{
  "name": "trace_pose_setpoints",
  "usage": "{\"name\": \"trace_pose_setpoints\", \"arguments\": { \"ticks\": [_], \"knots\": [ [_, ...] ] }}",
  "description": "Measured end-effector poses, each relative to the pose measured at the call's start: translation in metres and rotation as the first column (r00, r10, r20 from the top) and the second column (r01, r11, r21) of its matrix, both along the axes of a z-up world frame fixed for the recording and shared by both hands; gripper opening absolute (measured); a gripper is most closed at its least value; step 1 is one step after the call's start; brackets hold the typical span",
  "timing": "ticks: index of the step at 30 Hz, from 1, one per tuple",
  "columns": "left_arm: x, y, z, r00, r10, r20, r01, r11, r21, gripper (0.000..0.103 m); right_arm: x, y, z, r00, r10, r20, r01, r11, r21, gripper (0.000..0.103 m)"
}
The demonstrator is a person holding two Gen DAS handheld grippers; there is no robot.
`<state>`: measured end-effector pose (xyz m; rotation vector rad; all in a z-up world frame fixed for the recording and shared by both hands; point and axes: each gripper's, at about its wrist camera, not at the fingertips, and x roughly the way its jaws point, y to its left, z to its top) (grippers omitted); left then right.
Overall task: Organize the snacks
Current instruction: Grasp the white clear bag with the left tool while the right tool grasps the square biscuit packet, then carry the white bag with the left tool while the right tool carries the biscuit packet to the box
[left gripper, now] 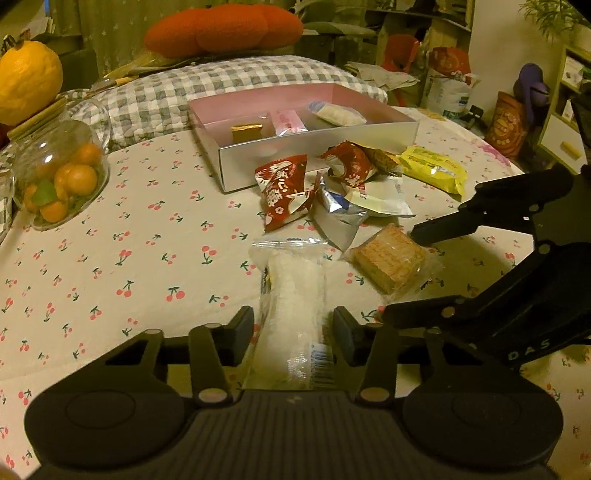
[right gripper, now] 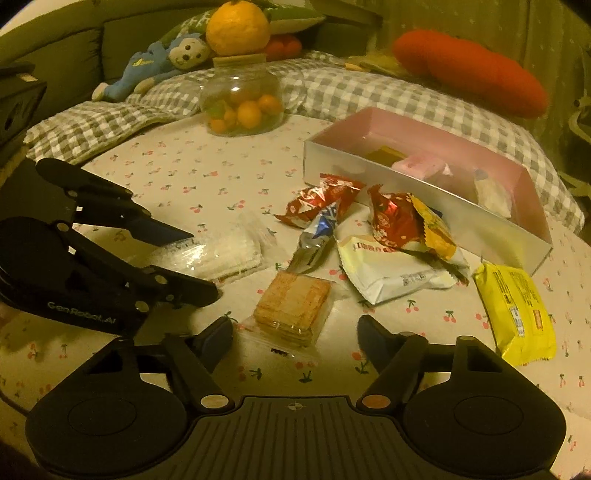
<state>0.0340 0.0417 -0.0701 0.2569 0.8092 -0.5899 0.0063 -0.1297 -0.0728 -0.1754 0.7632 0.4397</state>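
A pink-lined box (left gripper: pixel 229 162) (right gripper: pixel 325 162) holds three wrapped snacks. Loose snacks lie in front of it: red packets (left gripper: pixel 284 192), a silver packet (left gripper: pixel 336 214), a white packet (right gripper: pixel 388 269) and a yellow packet (left gripper: pixel 436 170) (right gripper: pixel 517 306). My left gripper (left gripper: pixel 293 325) is open around a clear-wrapped white snack (left gripper: pixel 295 295) (right gripper: pixel 221 251) on the cloth. My right gripper (right gripper: pixel 295 339) is open around a clear-wrapped cracker stack (right gripper: pixel 291 306) (left gripper: pixel 388 258). The right gripper also shows in the left wrist view (left gripper: pixel 399 273), and the left gripper in the right wrist view (right gripper: pixel 203 262).
A glass jar of small oranges (left gripper: pixel 59 173) (right gripper: pixel 240 107) with a large citrus on its lid stands at the table's far side. A checked cushion (left gripper: pixel 155 96), a red pillow (left gripper: pixel 221 29) and a blue plush toy (right gripper: pixel 159 62) lie behind. The cherry-print cloth (left gripper: pixel 129 266) covers the table.
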Motion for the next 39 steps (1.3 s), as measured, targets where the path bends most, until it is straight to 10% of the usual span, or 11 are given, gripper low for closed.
{"name": "trace_pose_setpoints", "arguments": {
  "ticks": [13, 39],
  "knots": [
    [0.000, -0.003, 0.003, 0.999, 0.022, -0.031, -0.022, 1.000, -0.006, 0.029, -0.002, 0.006, 0.004, 0.999, 0.043, 0.012, -0.043, 0.999, 0.012, 0.047],
    [0.007, 0.003, 0.023, 0.984, 0.158, -0.084, -0.165, 0.982, -0.088, 0.015, -0.009, -0.004, 0.030, 0.998, 0.017, 0.053, -0.022, 0.995, 0.092, 0.047]
  ]
}}
